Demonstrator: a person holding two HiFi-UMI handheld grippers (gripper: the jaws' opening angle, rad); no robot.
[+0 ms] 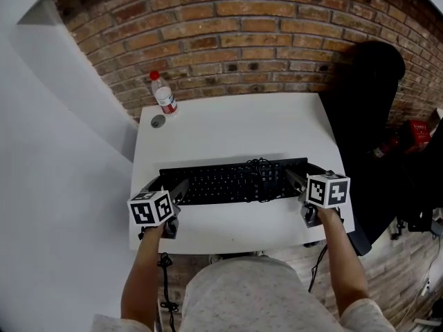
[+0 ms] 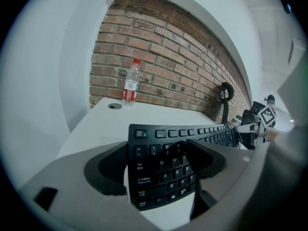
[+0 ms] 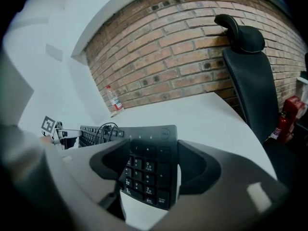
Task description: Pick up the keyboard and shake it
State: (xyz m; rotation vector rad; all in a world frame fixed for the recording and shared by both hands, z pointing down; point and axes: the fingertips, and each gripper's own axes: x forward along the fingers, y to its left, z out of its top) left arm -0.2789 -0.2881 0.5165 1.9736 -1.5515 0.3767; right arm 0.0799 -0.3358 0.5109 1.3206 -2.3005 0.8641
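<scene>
Left gripper [image 2: 159, 163]: jaws clamped wide on the left end of the keyboard [image 1: 232, 180], one pad against its edge, the other over the letter keys. Right gripper [image 3: 153, 165]: likewise clenched, on the number-pad end. No slack is seen at either grip.

Table [image 1: 228, 126]: white, directly beneath both grippers.

Chair [image 1: 367, 95]: black, off to the outer side of the right gripper and well apart from it.

Keyboard: spans the gap between the two grippers and is held by both. It appears to sit just above the table rather than on it; any contact along the middle cannot be confirmed.

Cable [image 1: 259, 168]: lies loosely coiled on the keys, nearer the right gripper.

Bottle [image 1: 165, 99]: upright, ahead of the left gripper, well apart.

Disc [image 1: 158, 122]: small, grey, set in the table just short of the bottle.

Assessment: the keyboard is judged to be stiff, fairly light plastic, long for its depth, with smooth edges that could slip under shaking. Keys give under pressure, so the firmer hold is on the frame. The two short ends, as taken, are the sound hold points. The loose cable may whip or slide off.
</scene>
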